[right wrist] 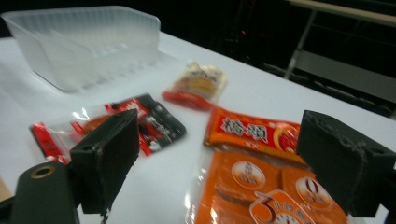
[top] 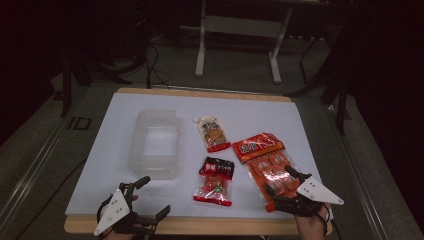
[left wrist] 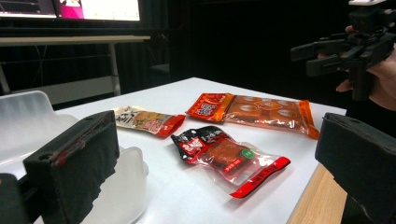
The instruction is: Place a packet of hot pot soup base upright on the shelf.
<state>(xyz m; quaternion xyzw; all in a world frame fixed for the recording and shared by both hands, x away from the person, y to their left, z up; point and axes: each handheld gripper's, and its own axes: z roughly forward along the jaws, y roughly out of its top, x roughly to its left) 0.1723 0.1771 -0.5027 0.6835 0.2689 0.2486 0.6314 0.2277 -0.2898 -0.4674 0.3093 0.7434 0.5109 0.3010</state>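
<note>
The right gripper view is motion-blurred: the print on the large orange multi-pack snack bag (right wrist: 261, 172) smears, and its near end runs off the bottom edge. In the high view the right gripper (top: 280, 181) covers that bag's near end. The translucent plastic tub (left wrist: 28, 121) is cut by the left gripper view's left edge. Small print on the black-and-red clear snack pouch (top: 215, 181) is illegible.

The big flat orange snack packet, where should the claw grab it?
Probably at the near edge of the big flat orange snack packet, coming from above on the person's side. It lies flat on the white table, so only a thin edge can be pinched. The open right claw hangs over that end.
</note>
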